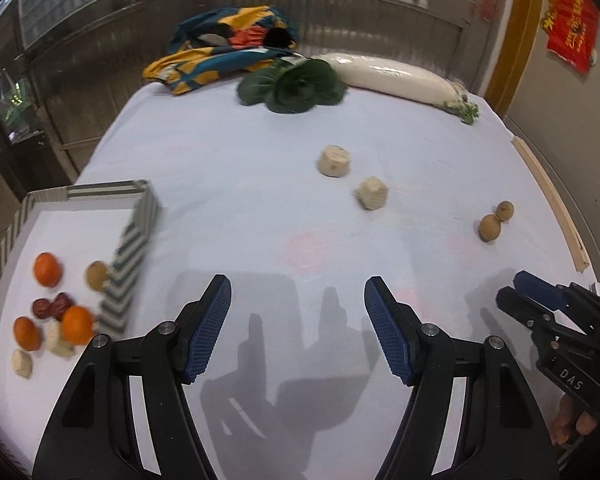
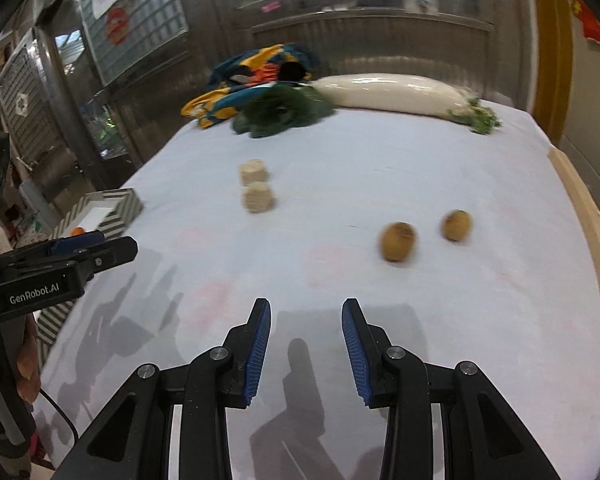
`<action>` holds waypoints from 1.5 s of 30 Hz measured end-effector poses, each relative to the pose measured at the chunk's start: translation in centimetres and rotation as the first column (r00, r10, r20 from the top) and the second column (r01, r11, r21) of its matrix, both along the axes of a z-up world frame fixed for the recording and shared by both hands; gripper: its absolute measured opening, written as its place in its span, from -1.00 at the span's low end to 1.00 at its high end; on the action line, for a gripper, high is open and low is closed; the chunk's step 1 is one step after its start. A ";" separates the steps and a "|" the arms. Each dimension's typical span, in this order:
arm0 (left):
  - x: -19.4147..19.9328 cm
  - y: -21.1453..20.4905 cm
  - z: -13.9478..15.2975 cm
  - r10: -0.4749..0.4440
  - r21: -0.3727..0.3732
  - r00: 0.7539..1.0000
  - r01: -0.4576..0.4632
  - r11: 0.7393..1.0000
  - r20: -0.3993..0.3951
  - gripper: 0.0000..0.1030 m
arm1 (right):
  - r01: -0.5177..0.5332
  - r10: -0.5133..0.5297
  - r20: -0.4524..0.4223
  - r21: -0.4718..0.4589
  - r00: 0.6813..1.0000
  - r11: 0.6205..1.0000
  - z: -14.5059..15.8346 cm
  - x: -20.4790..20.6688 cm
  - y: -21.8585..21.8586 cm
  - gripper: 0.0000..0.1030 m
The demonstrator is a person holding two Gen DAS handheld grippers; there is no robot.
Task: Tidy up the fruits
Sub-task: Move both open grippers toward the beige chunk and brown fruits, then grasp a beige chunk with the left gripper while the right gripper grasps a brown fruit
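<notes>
Here we hold both grippers low over a tabletop (image 1: 260, 184) draped in white cloth. The left gripper (image 1: 298, 332) fills the bottom of its own view, jaws wide apart and empty; the right gripper (image 2: 306, 350) sits at the bottom center of its view, jaws also apart with nothing between them. At the lower left of the left view, a striped tray (image 1: 134, 248) holds three oranges (image 1: 48, 269), two dark red fruits (image 1: 52, 307), a brown kiwi (image 1: 97, 275) and pale chunks. Out on the cloth, two pale cut chunks (image 1: 334, 161) lie near the middle, and two more kiwis (image 2: 398, 241) rest at center right of the right view, just beside each other. Along the far edge we see a leafy green (image 1: 296, 85), a long white radish (image 1: 396, 76) and a colorful cloth (image 1: 220, 54).
</notes>
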State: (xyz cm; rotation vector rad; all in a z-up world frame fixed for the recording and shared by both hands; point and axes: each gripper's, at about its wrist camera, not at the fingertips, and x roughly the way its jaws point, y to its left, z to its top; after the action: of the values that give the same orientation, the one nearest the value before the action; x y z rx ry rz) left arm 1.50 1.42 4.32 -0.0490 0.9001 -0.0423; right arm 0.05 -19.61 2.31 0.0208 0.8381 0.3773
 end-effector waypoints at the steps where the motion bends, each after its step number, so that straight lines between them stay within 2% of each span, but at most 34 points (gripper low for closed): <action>1: 0.5 -0.4 -0.3 -0.010 -0.015 1.000 0.010 1.000 -0.010 0.36 | 0.010 -0.010 -0.001 -0.003 1.000 1.000 -0.1 0.1 -0.7 -0.31; 6: 2.3 -1.6 -1.2 -0.014 -0.047 0.999 0.013 0.999 -0.039 0.36 | 0.075 -0.075 -0.009 0.002 0.997 0.997 -0.5 1.6 -4.1 -0.29; 10: 3.6 -2.4 -1.4 -0.015 -0.059 0.999 0.013 0.998 -0.048 0.36 | 0.082 -0.082 -0.017 0.023 0.997 0.996 -0.7 2.9 -4.7 -0.25; 20: 7.2 -4.0 -1.5 -0.010 -0.054 0.999 0.008 0.998 -0.039 0.36 | 0.057 -0.057 -0.028 -0.024 0.998 0.998 -1.9 7.9 -3.3 -0.24; 22: 8.1 -4.2 -1.5 -0.003 -0.051 0.999 0.001 0.999 -0.040 0.36 | 0.045 -0.046 -0.031 -0.015 0.998 0.999 -2.0 8.4 -3.3 -0.48; 31: 11.5 -4.9 -2.8 0.009 -0.059 0.997 -0.014 0.998 -0.074 0.35 | -0.006 0.006 -0.030 0.001 1.000 1.000 -1.9 8.1 -3.0 -0.48; 34: 11.9 -4.8 -3.3 0.013 -0.073 0.995 -0.020 0.997 -0.097 -0.18 | -0.013 0.013 -0.031 0.005 0.999 1.000 -2.0 8.0 -3.1 -0.48; 35: 11.9 -4.7 -3.2 0.016 -0.071 0.996 -0.022 0.997 -0.086 -0.26 | -0.013 0.013 -0.031 0.005 0.999 1.000 -2.0 8.0 -3.1 -0.48; 36: 11.8 -4.7 -3.2 0.012 -0.074 0.996 -0.019 0.997 -0.086 -0.46 | -0.015 0.015 -0.032 0.006 0.999 1.000 -2.0 8.0 -3.1 -0.48; 45: 9.2 -3.3 -2.6 0.015 -0.093 0.996 -0.023 0.995 -0.082 -0.45 | -0.018 0.018 -0.021 -0.002 1.000 1.000 -1.7 6.9 -2.7 -0.48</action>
State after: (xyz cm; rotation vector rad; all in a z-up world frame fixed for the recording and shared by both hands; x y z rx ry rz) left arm 10.68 -1.85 1.72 -0.1477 0.9788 -0.0654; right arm 6.93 -22.27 0.61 0.0148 0.8600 0.3938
